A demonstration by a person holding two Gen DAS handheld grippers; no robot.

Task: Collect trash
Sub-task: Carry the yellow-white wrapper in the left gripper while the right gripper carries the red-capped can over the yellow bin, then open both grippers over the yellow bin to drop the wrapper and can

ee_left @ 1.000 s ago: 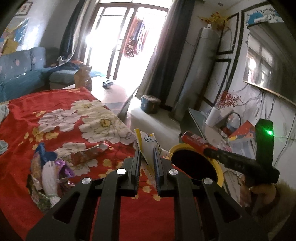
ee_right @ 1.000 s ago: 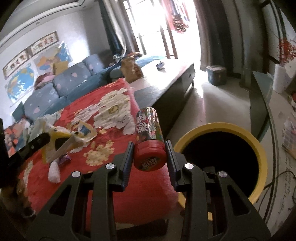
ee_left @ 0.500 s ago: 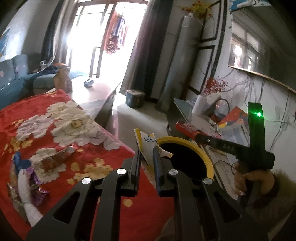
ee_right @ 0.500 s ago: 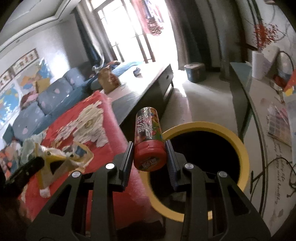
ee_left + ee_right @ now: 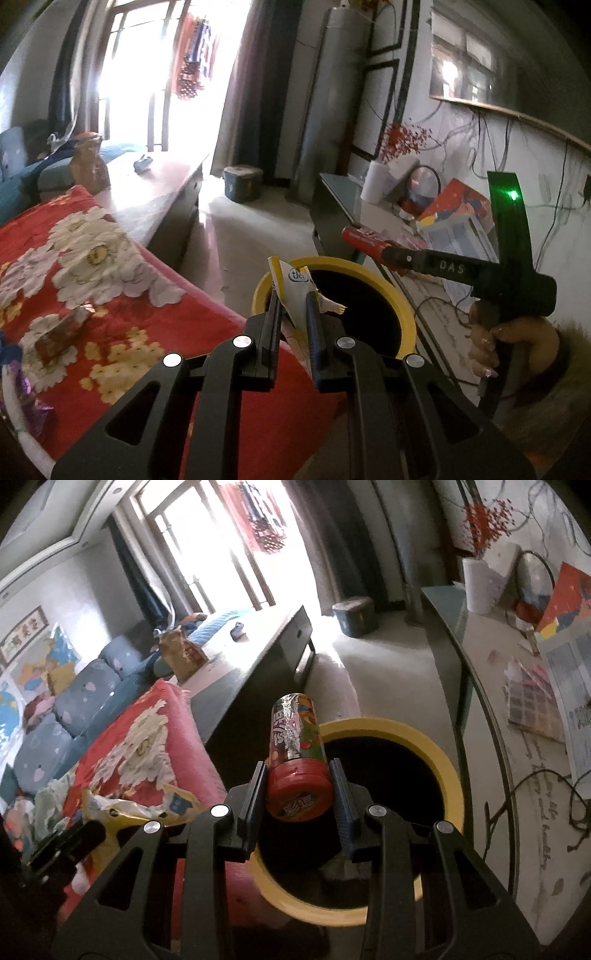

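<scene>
1. Far left, a bed with a red floral blanket (image 5: 122, 295) carries leftover litter: a brown snack wrapper (image 5: 61, 332) lies on the flowers near the left edge, and a purple foil scrap (image 5: 33, 410) sits at the lower left corner, half out of view.
2. Beyond the blanket's far edge, a long low cabinet (image 5: 162, 192) runs toward the bright window, with a brown paper bag (image 5: 88, 170) standing at its near end.
3. The left gripper (image 5: 293, 310) is pressed nearly together on a yellow and white wrapper (image 5: 293, 284), which sticks up from between the pads, just over the near left rim of the bin.
4. The bin (image 5: 402, 314), black inside with a yellow rim, stands on the floor hard against the bed's right edge; I cannot tell what lies in it.
5. The right gripper (image 5: 297, 794) pinches a red candy tube (image 5: 297, 753) by its capped end, the tube pointing away and upward, above the bin's left rim (image 5: 448, 775).
6. From the left wrist view, the same tube (image 5: 364, 238) juts out past the bin's far right side, and the person's hand (image 5: 509, 343) clasps the handle, a furry cuff at the wrist.
7. Far right, a glass surface (image 5: 491, 686) holds a white paper roll (image 5: 478, 587), papers and cables.
</scene>
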